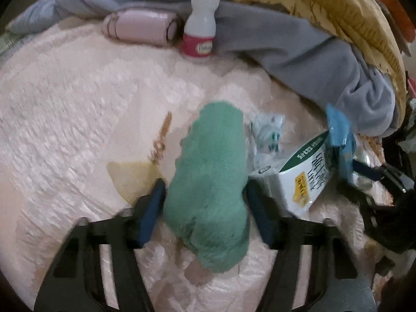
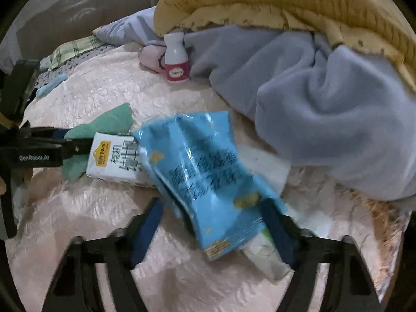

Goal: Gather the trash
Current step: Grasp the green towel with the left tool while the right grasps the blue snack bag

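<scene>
Trash lies scattered on a pale pink, quilted, slightly glossy bedspread [image 2: 104, 98]. In the right wrist view a crinkled blue foil snack bag [image 2: 205, 171] fills the centre of the frame, its shiny film creased and bent, overlapping a boxy white milk carton [image 2: 114, 158] with dark lettering and a yellow badge. The right gripper [image 2: 213, 223] has its blue-padded jaws spread wide, one on each side of the bag's lower end; whether a pad touches the film cannot be told.

In the left wrist view a fuzzy green cloth [image 1: 210, 182], soft and lumpy, sits in the lower centre between the left gripper [image 1: 206, 205] fingers, whose jaws stand apart at its flanks, close to or touching the nap. Right of it lie a crumpled clear wrapper [image 1: 267, 132] and the carton.

At the upper centre stands a small white plastic bottle [image 1: 200, 28] with a magenta label, beside a rolled pink pouch [image 1: 140, 27]. A grey fleece blanket [image 2: 325, 98] and a mustard quilted cover [image 2: 286, 2] heap along the upper right.
</scene>
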The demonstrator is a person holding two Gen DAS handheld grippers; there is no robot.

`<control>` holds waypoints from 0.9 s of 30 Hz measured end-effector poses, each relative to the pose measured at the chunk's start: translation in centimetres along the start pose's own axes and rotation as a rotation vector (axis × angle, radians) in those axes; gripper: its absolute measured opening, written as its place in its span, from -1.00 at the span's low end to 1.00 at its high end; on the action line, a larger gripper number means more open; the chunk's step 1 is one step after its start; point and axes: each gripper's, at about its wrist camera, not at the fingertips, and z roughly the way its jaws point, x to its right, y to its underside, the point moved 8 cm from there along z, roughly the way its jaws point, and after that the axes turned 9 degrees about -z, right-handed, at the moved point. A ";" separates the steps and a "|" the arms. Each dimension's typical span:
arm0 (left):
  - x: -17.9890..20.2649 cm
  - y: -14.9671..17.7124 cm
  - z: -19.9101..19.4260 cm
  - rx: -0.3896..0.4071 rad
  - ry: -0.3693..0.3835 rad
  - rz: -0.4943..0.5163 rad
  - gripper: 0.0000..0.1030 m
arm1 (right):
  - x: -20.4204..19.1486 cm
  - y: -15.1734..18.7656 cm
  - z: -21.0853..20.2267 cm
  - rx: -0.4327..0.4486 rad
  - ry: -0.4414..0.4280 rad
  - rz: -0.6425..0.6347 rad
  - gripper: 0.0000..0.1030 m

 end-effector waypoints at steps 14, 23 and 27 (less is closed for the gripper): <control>-0.5 3.5 -8.9 0.075 0.065 0.000 -0.17 | -4.6 2.3 -6.8 0.079 -0.155 0.090 -0.54; -1.5 4.6 -11.3 0.073 0.085 -0.011 -0.17 | -5.2 0.0 -5.0 0.047 -0.098 -0.044 0.66; -1.8 4.8 -11.2 0.071 0.086 -0.011 -0.17 | -6.3 0.1 -1.3 -0.065 -0.083 -0.184 0.66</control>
